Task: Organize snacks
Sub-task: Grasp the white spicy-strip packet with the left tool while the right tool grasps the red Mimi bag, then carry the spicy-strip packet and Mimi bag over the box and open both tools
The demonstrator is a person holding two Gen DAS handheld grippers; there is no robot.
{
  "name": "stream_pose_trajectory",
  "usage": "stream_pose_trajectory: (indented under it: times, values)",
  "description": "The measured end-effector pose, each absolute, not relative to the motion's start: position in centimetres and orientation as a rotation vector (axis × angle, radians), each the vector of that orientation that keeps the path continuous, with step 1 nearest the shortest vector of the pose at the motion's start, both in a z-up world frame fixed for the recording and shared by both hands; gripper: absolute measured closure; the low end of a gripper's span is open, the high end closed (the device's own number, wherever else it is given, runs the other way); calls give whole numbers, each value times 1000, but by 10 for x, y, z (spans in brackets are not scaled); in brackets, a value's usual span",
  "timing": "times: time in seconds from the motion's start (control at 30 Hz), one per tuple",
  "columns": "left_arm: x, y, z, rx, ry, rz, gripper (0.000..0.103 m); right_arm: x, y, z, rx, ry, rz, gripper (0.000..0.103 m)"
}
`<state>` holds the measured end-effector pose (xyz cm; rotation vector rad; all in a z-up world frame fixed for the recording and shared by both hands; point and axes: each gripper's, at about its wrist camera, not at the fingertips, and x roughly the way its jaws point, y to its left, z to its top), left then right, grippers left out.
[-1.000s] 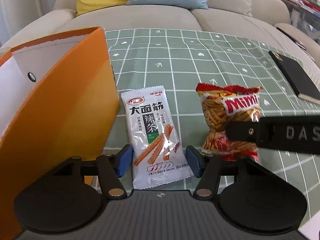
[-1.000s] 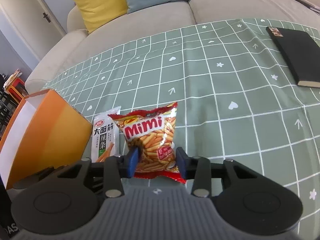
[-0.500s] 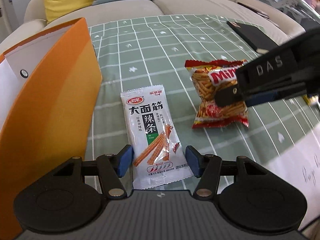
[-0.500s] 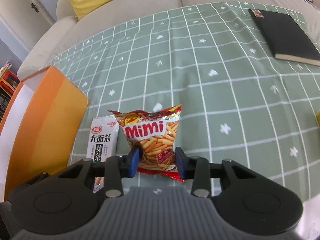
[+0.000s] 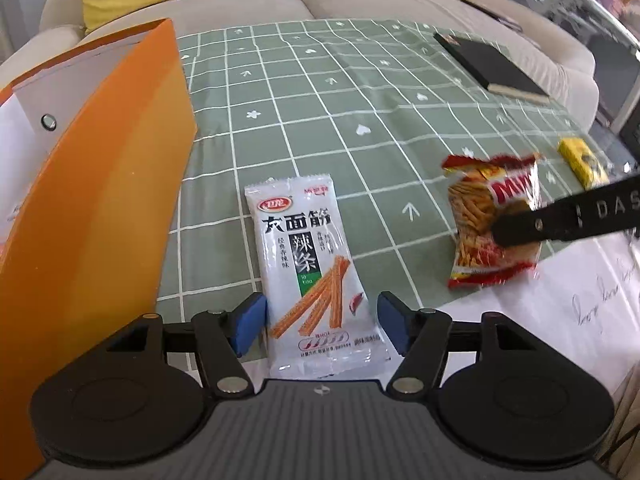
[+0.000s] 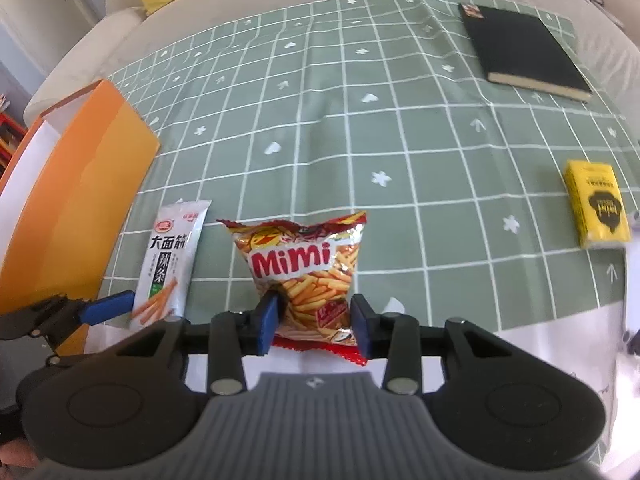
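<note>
Here, right gripper (image 6: 314, 322) clamped on the lower part of the red Mimi bag (image 6: 306, 268), bag lifted off the green checked cloth (image 6: 400, 120). Left gripper (image 5: 322, 326) opening, pads either side of the white spicy-strip packet (image 5: 310, 268) without pressing it. Left of that packet, an orange paper bag (image 5: 100, 200); right of the Mimi bag, a yellow box (image 6: 598, 204); beyond, a black notebook (image 6: 520, 50).

Two wrist fisheyes, steeply down, close over green tablecloth (image 5: 360, 128), sharing both snack packets
</note>
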<state>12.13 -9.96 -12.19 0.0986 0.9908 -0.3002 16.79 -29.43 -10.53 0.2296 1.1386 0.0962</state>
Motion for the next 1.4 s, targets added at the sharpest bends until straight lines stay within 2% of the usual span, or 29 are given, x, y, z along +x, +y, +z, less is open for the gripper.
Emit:
stream_pose_trajectory:
  times: [0.13, 0.23, 0.53, 0.77, 0.87, 0.93, 0.97, 1.17, 1.27, 1.4]
  values:
    - [128, -96, -119, 23, 994, -240, 20, 172, -300, -107, 262, 1123, 94, 63]
    - [135, -96, -120, -20, 1006, -200, 20, 175, -295, -108, 231, 1105, 98, 59]
    - [149, -106, -126, -36, 1024, -138, 14, 182, -290, -107, 217, 1050, 73, 37]
    - [155, -108, -128, -19, 1004, -99, 17, 189, -286, -113, 205, 1054, 28, 40]
    - [153, -111, -129, 20, 986, -101, 26, 191, -284, -115, 191, 1052, 22, 42]
    - [151, -111, -128, 33, 974, -112, 40, 193, -283, -116, 177, 1047, 21, 44]
    - [150, -112, -127, 39, 970, -119, 43, 193, -282, -116, 172, 1044, 25, 46]
    - [148, -110, -127, 36, 959, -137, 47, 193, -276, -117, 134, 1035, 31, 50]
    - [147, -107, -126, 6, 951, -145, 49, 193, -276, -115, 138, 1028, 28, 60]
    - [141, -107, -121, -2, 925, -154, 50, 191, -277, -113, 145, 1024, 32, 63]
